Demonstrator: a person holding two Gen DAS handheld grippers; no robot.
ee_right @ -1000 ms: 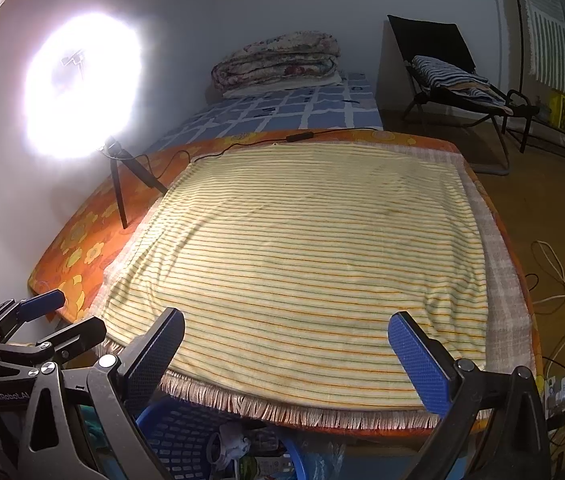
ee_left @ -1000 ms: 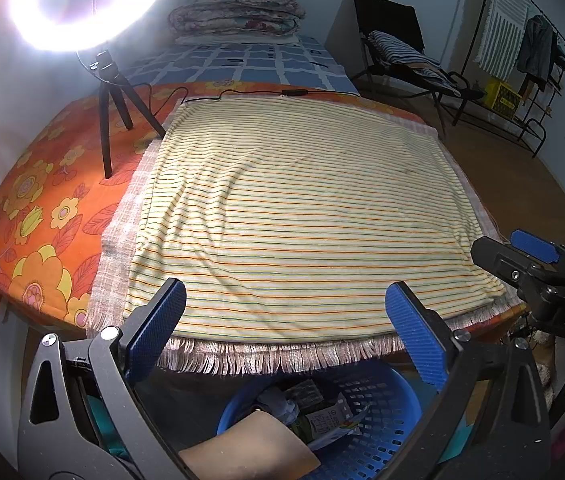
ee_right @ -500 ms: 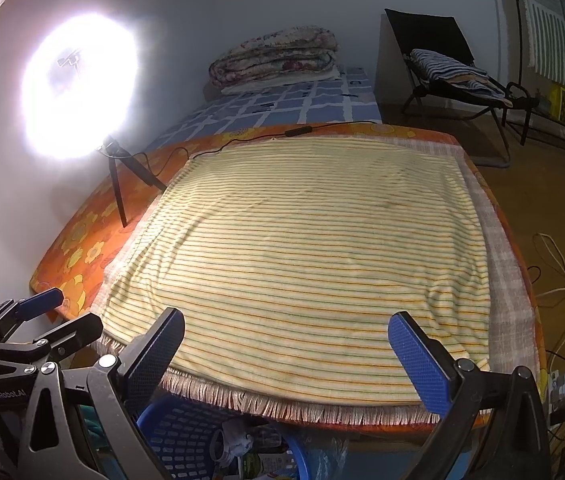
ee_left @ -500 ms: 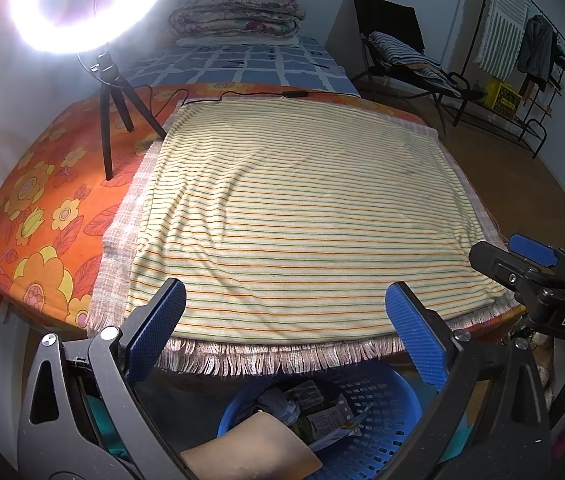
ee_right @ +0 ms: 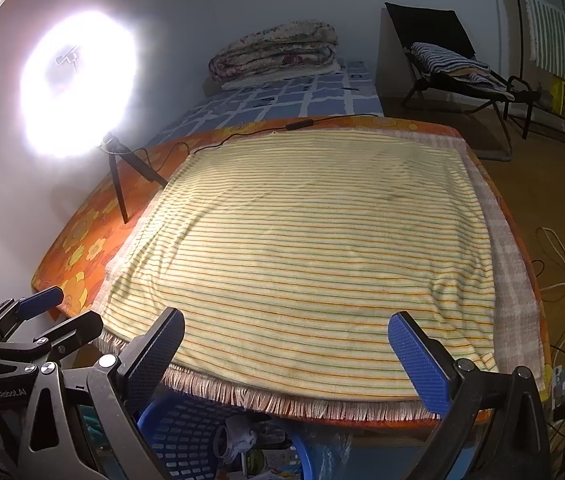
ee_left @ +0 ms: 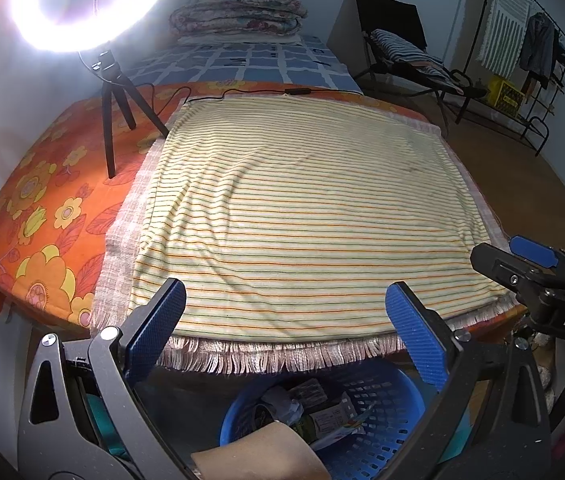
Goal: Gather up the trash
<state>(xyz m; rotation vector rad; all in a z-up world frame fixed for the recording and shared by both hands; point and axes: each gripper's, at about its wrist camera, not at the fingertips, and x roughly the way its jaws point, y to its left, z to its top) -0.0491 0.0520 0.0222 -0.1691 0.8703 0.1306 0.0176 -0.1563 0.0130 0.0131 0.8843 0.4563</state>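
A blue plastic basket (ee_left: 386, 436) stands on the floor below the bed's near edge, holding wrappers, crumpled paper and a brown card piece (ee_left: 258, 454). It also shows in the right wrist view (ee_right: 186, 440). My left gripper (ee_left: 286, 328) is open and empty above the basket. My right gripper (ee_right: 286, 348) is open and empty, to the right of the left one. The striped yellow blanket (ee_left: 302, 208) on the bed has no trash on it. The right gripper shows at the right edge of the left wrist view (ee_left: 538, 280); the left shows at the left of the right wrist view (ee_right: 30, 332).
A ring light on a black tripod (ee_left: 110, 120) stands on the orange floral mattress (ee_left: 42, 208), its cable along the blanket's far edge. Folded quilts (ee_left: 238, 16) lie at the back. A black chair (ee_left: 402, 48) and clothes rack (ee_left: 530, 52) stand right; cables (ee_right: 562, 280) lie on the floor.
Both grippers have drifted slightly; the right wrist view has risen a little and shows more of the basket. Nothing was taken or let go.
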